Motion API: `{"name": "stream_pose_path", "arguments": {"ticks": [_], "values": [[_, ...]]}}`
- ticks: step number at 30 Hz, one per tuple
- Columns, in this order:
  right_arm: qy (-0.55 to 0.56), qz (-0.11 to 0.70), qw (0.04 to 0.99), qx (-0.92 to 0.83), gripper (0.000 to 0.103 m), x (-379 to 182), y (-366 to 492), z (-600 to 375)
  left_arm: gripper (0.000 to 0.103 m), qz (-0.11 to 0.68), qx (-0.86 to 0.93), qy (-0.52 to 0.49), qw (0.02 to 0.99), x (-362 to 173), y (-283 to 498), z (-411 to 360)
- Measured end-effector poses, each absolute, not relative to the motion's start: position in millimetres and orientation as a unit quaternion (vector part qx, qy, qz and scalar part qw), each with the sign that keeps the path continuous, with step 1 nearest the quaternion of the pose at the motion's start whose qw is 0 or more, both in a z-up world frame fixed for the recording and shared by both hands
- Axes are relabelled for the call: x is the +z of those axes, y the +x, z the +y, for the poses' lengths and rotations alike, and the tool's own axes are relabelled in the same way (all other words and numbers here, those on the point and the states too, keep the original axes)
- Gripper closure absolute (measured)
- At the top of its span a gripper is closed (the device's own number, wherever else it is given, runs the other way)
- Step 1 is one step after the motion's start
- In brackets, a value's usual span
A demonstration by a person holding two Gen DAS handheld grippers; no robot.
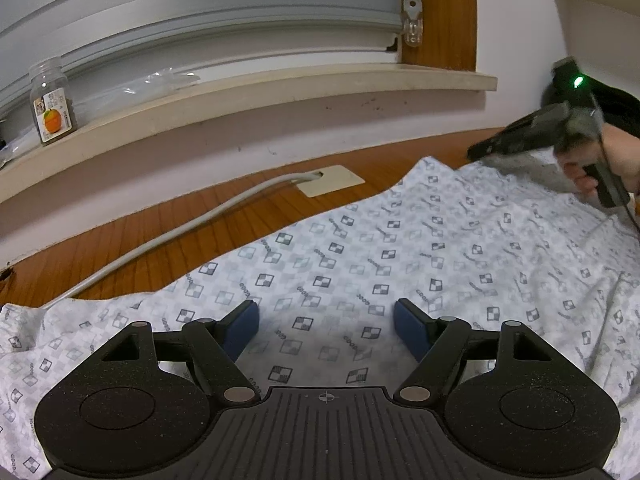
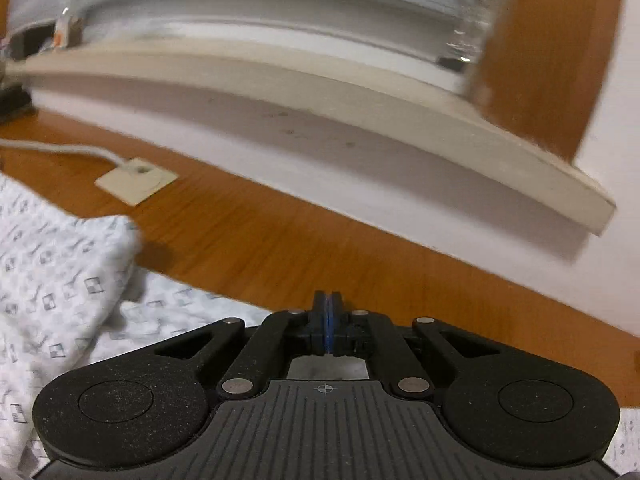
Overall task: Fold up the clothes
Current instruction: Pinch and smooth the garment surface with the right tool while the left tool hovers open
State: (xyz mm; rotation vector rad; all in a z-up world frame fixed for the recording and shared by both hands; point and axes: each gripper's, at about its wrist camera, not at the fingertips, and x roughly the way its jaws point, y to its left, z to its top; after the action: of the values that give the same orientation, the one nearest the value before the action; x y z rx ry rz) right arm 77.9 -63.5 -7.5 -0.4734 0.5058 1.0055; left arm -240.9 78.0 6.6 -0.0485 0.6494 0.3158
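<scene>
A white garment (image 1: 400, 240) printed with small grey checker squares lies spread on the wooden table (image 1: 200, 224). My left gripper (image 1: 326, 312) hovers low over its near part, open, with only cloth showing between the blue pads (image 1: 244, 326). Held by a hand (image 1: 616, 160), my right gripper (image 1: 478, 154) sits at the garment's far right edge, blurred. In the right wrist view my right gripper (image 2: 328, 300) is shut, pads pressed together with nothing visible between them. A folded-over corner of the garment (image 2: 52, 280) lies to its left on the table (image 2: 320, 240).
A white cable (image 1: 180, 232) runs across the table into a cream cover plate (image 1: 330, 180), also visible as the plate (image 2: 136, 180). A windowsill (image 1: 280, 88) overhangs the table's back edge, with a jar (image 1: 52, 100) at its left end.
</scene>
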Motion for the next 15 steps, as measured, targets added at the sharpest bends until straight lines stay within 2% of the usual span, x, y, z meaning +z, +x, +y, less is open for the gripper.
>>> {"name": "stream_pose_path", "arguments": {"ticks": [4,7,12,15], "values": [[-0.151,0.222,0.839,0.473,0.097,15,93,-112,0.024,0.314,0.164,-0.018,0.935,10,-237,77],[-0.143,0.233,0.846,0.459,0.082,20,108,-156,0.024,0.308,0.168,-0.004,0.936,15,-227,73],[-0.149,0.271,0.851,0.425,0.068,-1,136,-213,0.022,0.303,0.116,-0.008,0.946,27,-182,52],[-0.130,0.288,0.854,0.413,0.067,-13,150,-233,0.021,0.305,0.087,-0.008,0.948,31,-155,39]]}}
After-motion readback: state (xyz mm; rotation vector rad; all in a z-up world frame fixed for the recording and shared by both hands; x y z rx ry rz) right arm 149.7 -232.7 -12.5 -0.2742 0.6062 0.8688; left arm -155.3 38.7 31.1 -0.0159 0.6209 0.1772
